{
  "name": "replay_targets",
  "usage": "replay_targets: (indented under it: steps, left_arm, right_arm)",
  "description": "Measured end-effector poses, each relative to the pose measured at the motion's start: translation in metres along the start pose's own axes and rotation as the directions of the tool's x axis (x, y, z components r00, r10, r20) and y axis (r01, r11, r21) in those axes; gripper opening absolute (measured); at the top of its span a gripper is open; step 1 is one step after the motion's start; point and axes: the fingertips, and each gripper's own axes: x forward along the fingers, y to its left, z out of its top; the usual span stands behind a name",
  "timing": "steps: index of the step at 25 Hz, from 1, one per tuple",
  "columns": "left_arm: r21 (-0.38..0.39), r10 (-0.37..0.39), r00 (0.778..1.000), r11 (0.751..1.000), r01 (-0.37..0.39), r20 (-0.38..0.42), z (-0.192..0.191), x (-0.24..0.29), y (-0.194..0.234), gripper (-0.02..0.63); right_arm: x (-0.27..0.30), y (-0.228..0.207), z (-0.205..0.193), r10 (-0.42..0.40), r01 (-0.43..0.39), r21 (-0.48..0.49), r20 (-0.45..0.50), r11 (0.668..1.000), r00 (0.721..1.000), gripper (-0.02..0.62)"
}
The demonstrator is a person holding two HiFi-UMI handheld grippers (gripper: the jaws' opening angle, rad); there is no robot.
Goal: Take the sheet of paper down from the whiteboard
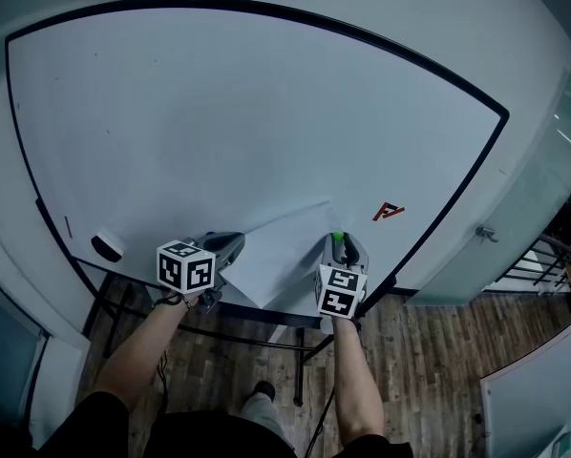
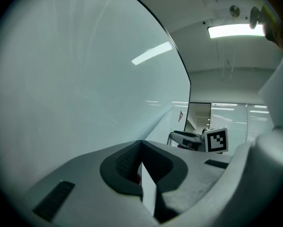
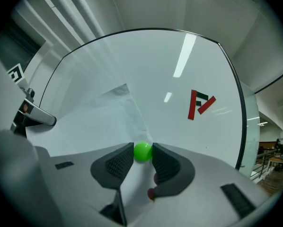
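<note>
**Head view.** Broad white whiteboard (image 1: 219, 113) with black frame, filling the far side. Plain white sheet of paper (image 1: 287, 256) low on it, spread left to right between both grippers. Left gripper (image 1: 230, 245) at the sheet's left edge. Right gripper (image 1: 343, 248) at its right edge, over a small round green magnet (image 1: 338, 237). Red-and-black angular mark (image 1: 389, 212) on the board, just right of the sheet.

**Left gripper view.** Jaws clenched on the sheet's thin edge, seen edge-on between the pads. Sheet running away to the right toward the right gripper, apparently lifted off the board at this near end.

**Right gripper view.** Jaws closed against both sides of the green magnet. Sheet to the left of it, mark to the right. Judged: magnet the last hold on the sheet, straight ahead of the right gripper and well apart from the left, so the pull away from the board falls to the right hand.
</note>
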Motion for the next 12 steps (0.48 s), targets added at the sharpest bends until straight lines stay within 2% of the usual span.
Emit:
replay_targets:
  steps: [12]
  left_arm:
    - [-0.016,0.056,0.998,0.998,-0.056,0.001,-0.001,-0.011,0.02,0.02]
  right_arm:
    - [0.002,0.0,-0.002,-0.006,0.006,-0.014,-0.01,1.0,1.0,0.133]
